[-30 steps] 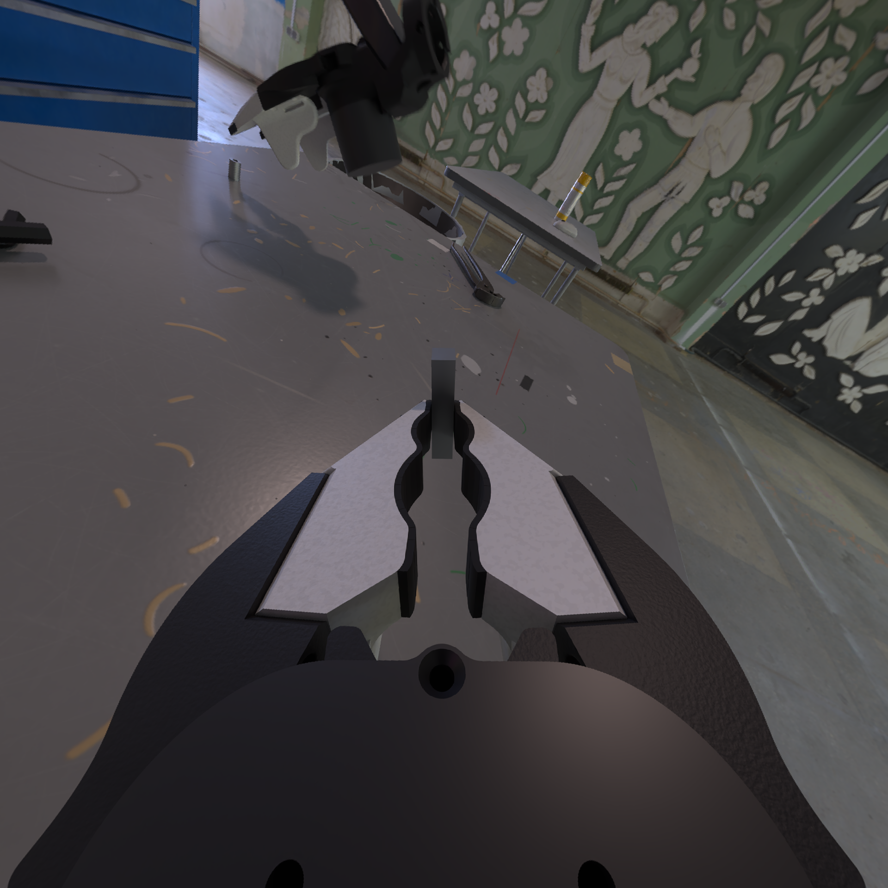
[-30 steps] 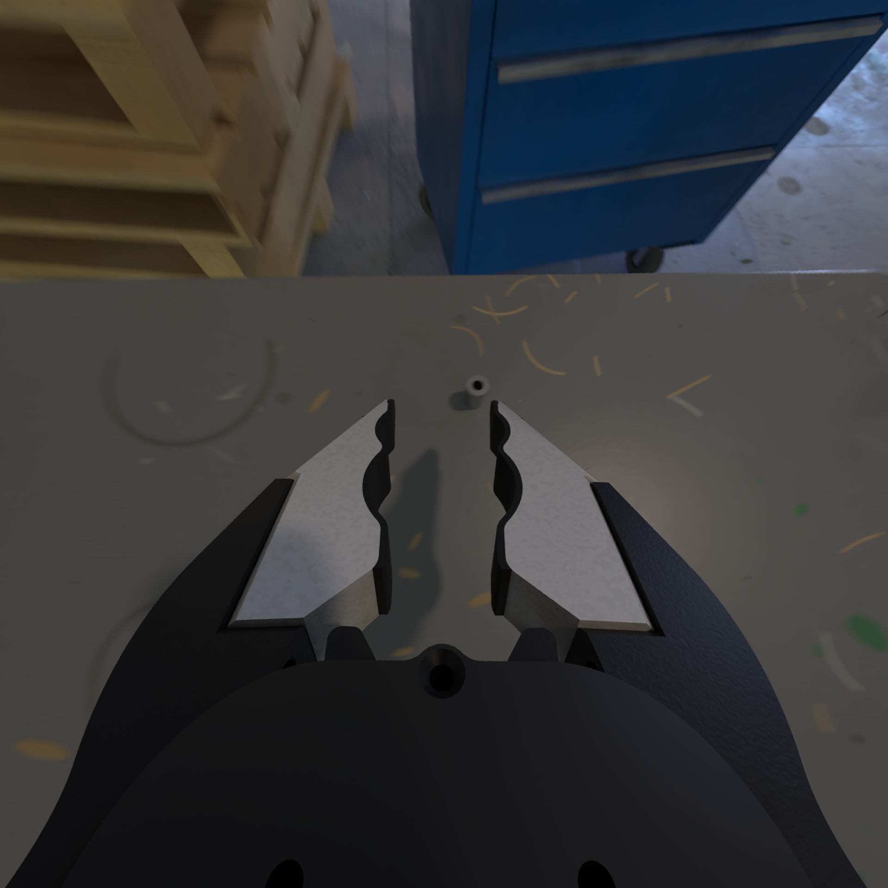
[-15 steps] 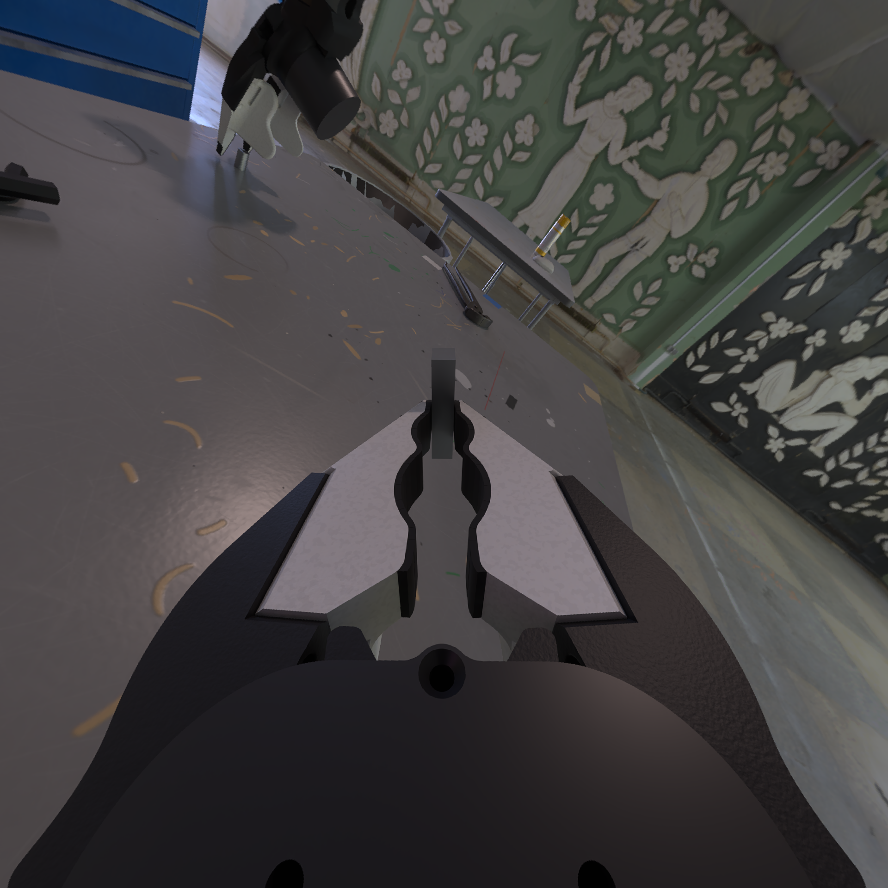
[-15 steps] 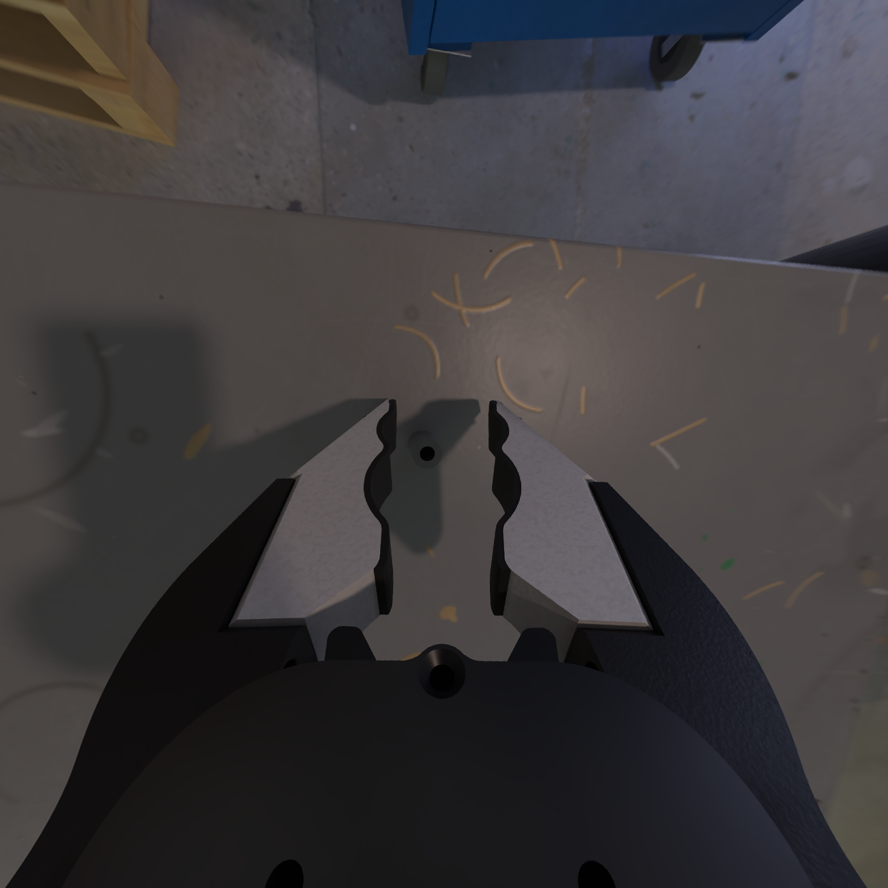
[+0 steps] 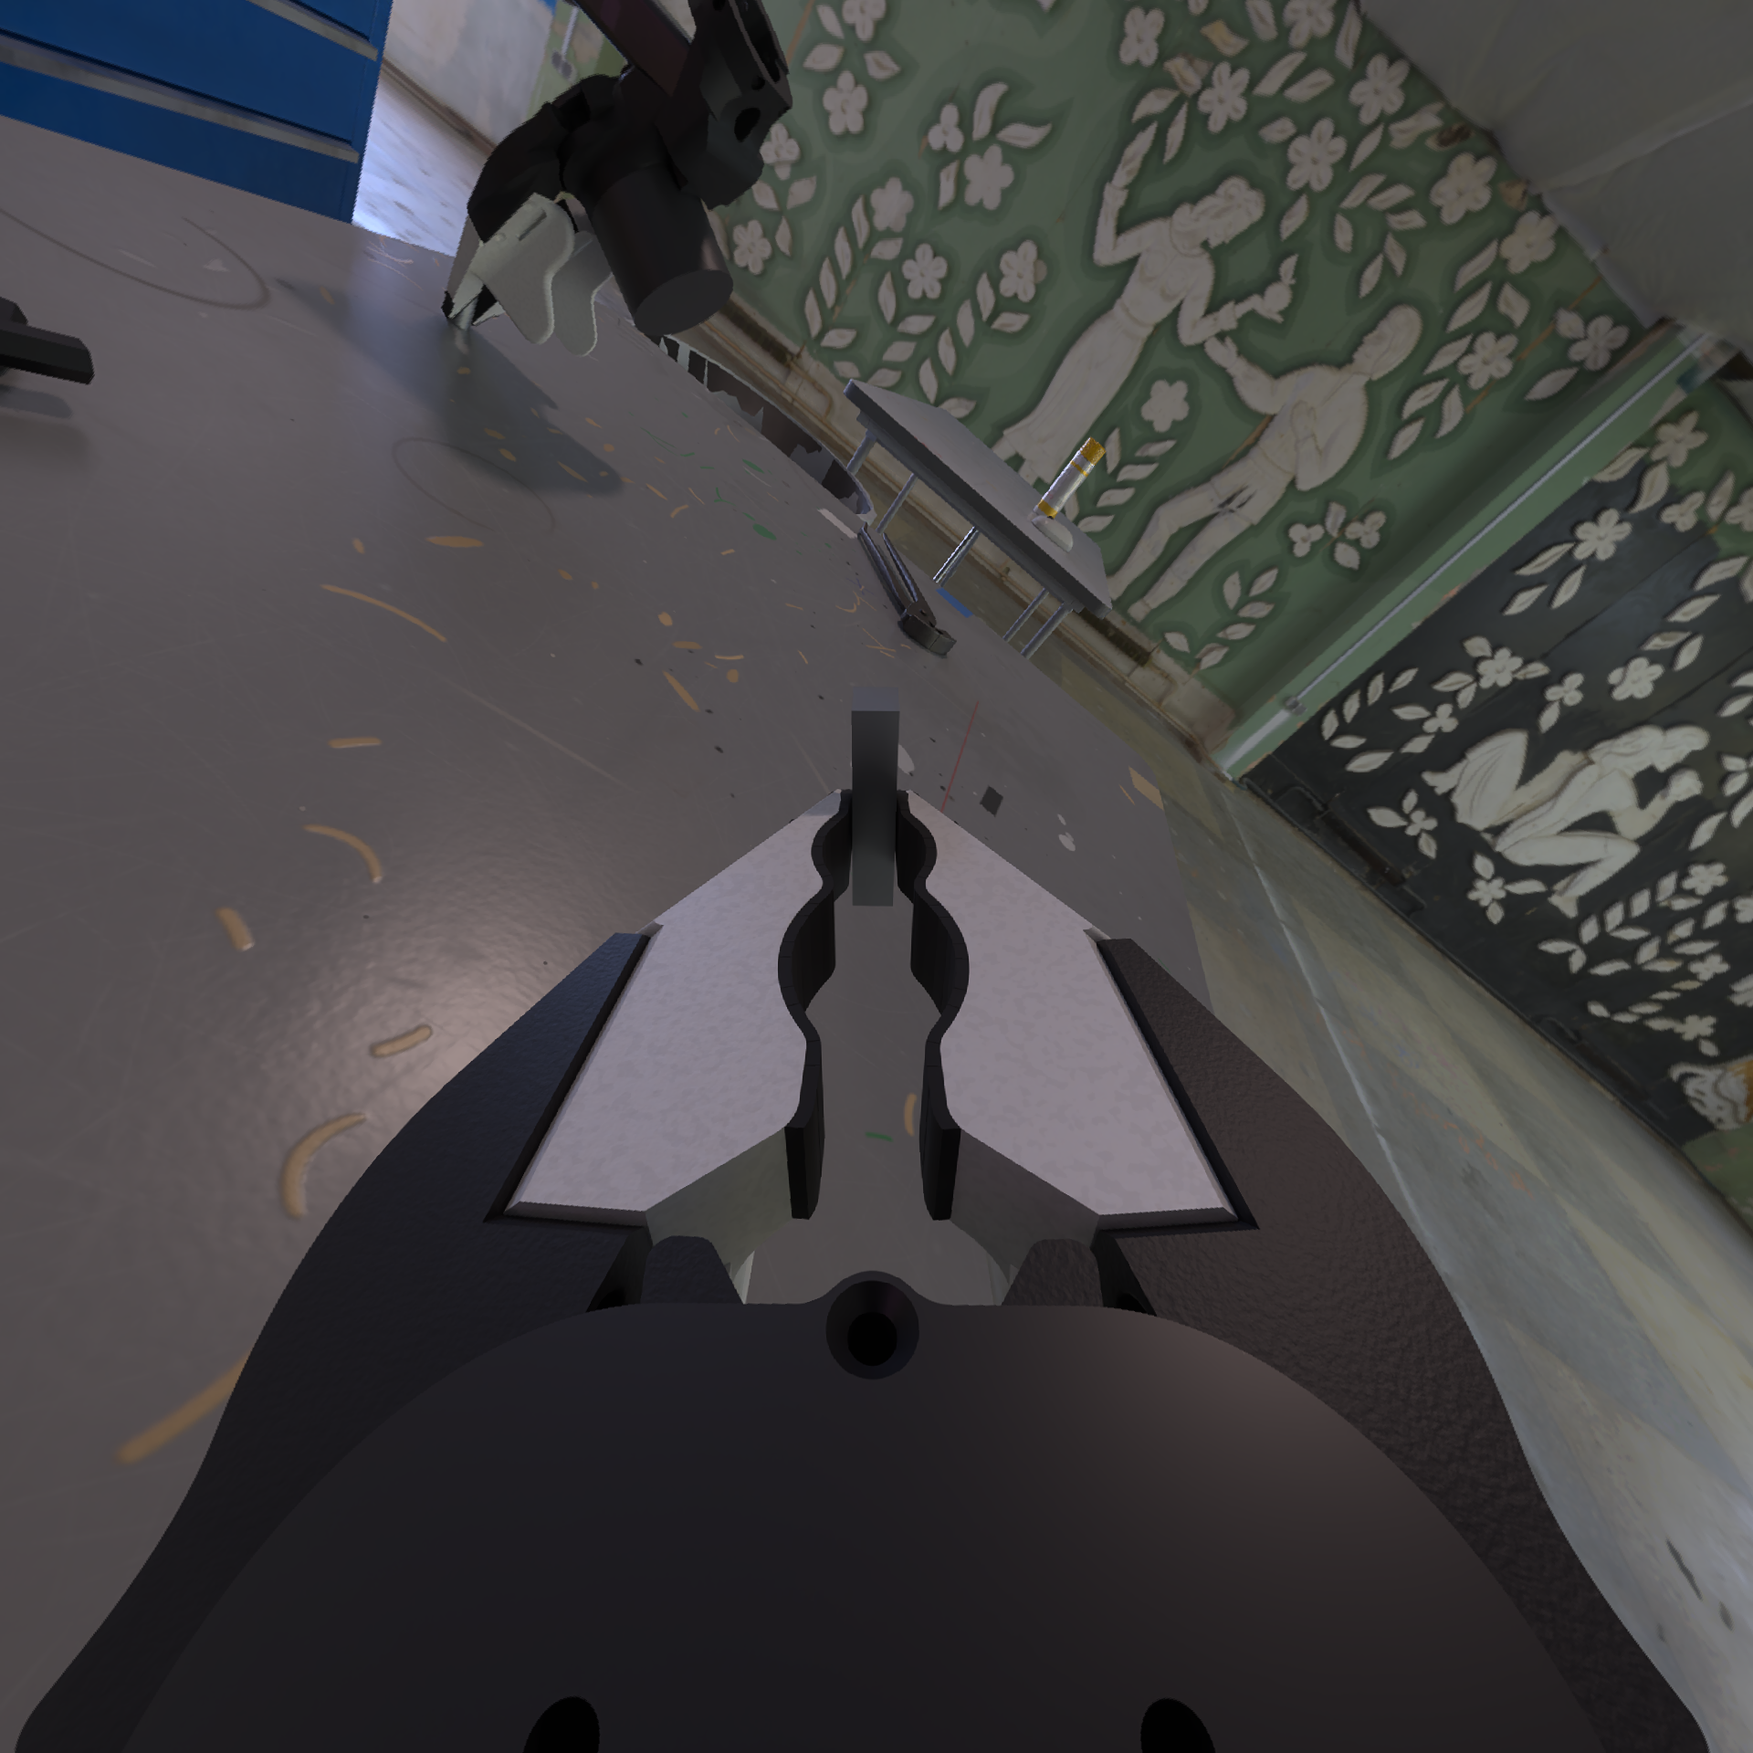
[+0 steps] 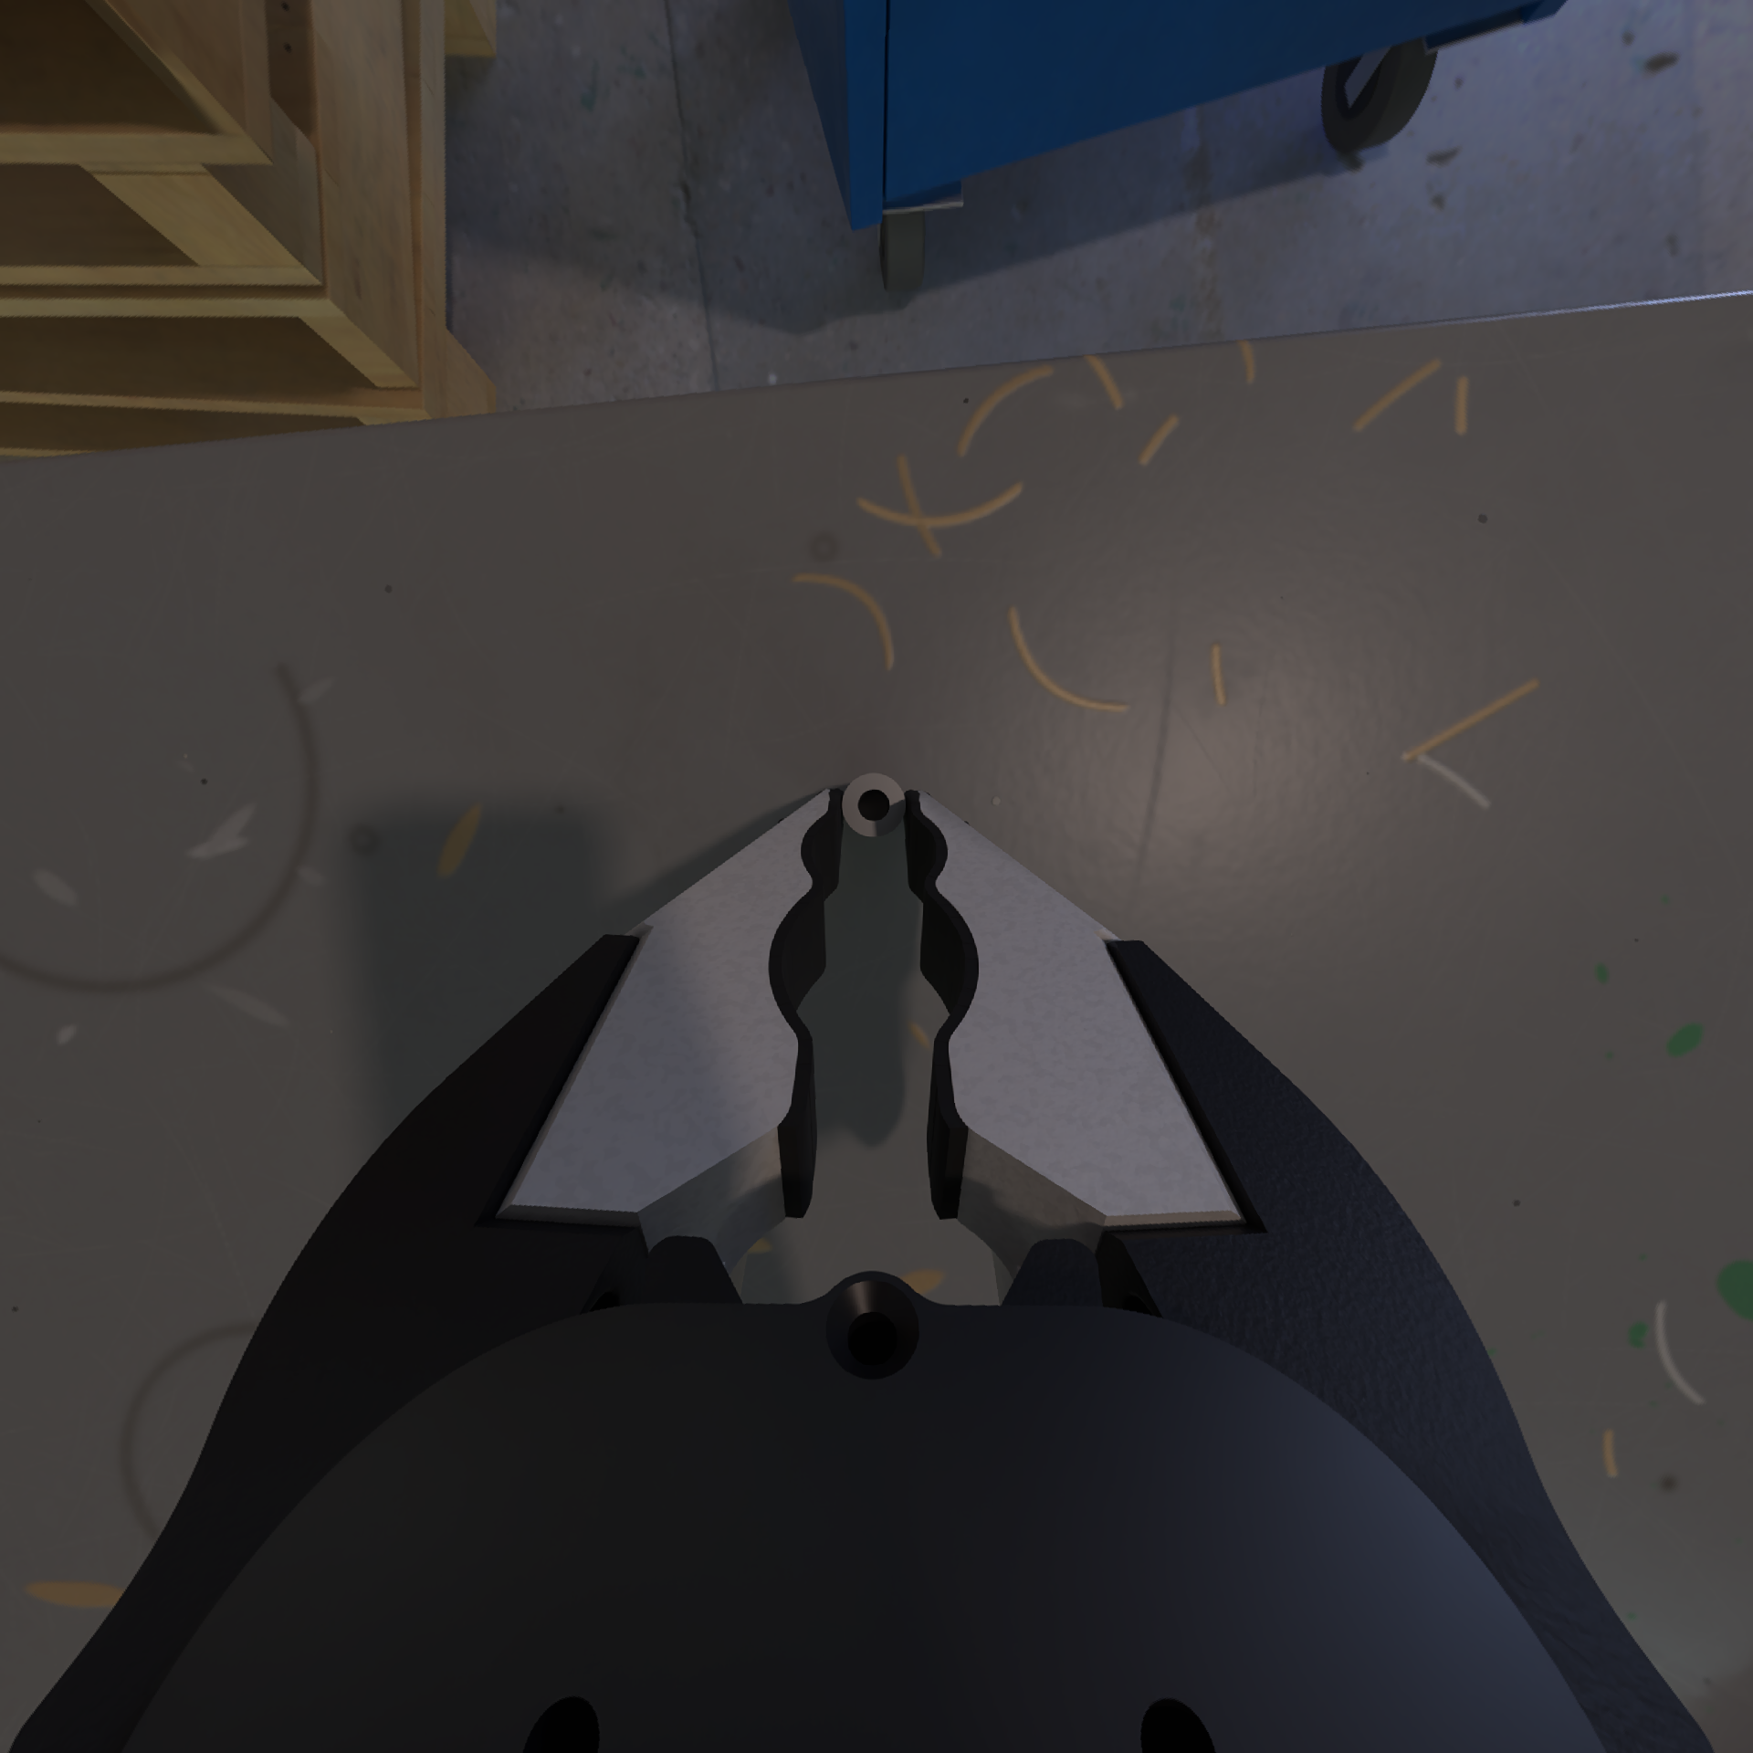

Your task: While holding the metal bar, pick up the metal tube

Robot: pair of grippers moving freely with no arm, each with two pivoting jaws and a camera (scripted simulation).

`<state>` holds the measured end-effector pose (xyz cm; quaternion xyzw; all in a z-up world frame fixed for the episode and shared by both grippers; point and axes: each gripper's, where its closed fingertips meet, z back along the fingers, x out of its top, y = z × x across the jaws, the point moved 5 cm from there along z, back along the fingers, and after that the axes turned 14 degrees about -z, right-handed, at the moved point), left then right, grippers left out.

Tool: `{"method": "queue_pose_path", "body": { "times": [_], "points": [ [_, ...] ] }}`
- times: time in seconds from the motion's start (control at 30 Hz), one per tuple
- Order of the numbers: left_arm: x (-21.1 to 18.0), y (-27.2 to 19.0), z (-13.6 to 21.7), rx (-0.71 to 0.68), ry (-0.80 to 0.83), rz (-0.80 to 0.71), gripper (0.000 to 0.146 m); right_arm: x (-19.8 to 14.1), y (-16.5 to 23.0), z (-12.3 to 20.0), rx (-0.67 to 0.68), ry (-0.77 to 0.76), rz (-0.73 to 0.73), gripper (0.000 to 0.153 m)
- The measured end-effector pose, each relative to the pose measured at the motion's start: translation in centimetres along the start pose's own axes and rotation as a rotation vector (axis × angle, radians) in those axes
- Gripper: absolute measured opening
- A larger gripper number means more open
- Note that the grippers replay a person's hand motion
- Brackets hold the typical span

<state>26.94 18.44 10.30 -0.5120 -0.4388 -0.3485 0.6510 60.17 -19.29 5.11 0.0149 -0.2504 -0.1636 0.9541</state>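
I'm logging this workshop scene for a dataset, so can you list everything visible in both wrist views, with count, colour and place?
metal bar: one, grey, clamped at the left gripper's fingertips, above the table
metal tube: one, grey, seen end-on between the right gripper's fingertips
table: one, grey, strewn with tan shavings
black block: one, at the table's left edge in the left wrist view
black tool: one, long and dark, at the table's far edge
blue cabinet: one, on castors, beyond the table
wooden pallets: one stack, tan, beside the cabinet
side table: one, grey, by the green wall
cylinder: one, white and yellow, on the side table
left gripper: black, pale fingers, shut
right gripper: black, pale fingers, shut
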Motion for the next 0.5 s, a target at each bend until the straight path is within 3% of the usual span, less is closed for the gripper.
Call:
{"method": "queue_pose_path", "body": {
  "times": [0.13,0.23,0.37,0.5],
  "points": [
    [-0.1,-0.1,-0.1,0.006,0.014,-0.02,0.008,-0.7,-0.1,0.3,0.018,-0.051,0.017,0.012],
    [-0.1,-0.1,-0.1,0.007,0.019,-0.025,0.008,-0.8,0.7,2.5,0.062,-0.112,0.05,0.012],
    [-0.1,-0.4,-0.2,0.005,0.02,-0.037,0.008,-0.4,1.4,10.1,0.148,-0.273,0.192,0.012],
    [-0.1,-0.6,-0.3,-0.001,0.024,-0.053,0.008,-0.5,-2.4,17.9,0.125,-0.376,0.28,0.012]
  ]
}}
